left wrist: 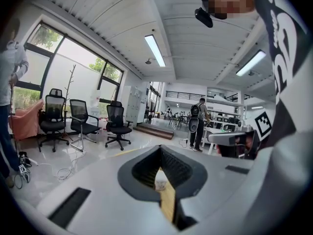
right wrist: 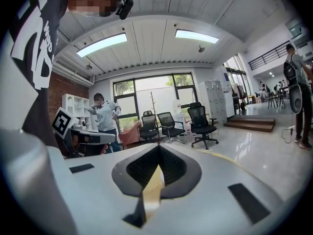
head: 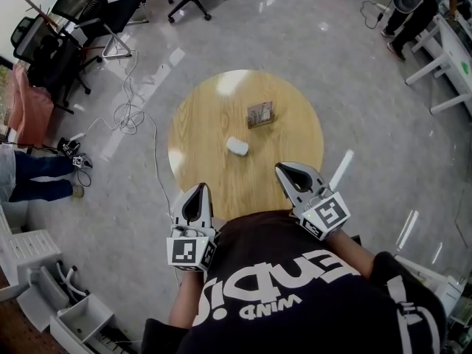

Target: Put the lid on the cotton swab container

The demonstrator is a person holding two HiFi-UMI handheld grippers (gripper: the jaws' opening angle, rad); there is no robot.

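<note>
On the round wooden table a small white rounded piece lies near the middle. A square, clear-looking container stands just behind it to the right. I cannot tell which of the two is the lid. My left gripper hangs at the table's near left edge, jaws together and empty. My right gripper hovers over the near right edge, also shut with nothing in it. In the left gripper view, the white piece and a strip of table show through the slit between the left gripper's jaws. The right gripper points out into the room.
Black office chairs and loose cables are on the floor at the left. A person's legs are at the left edge. White shelving stands at the bottom left and white desks at the top right. Other people stand farther off.
</note>
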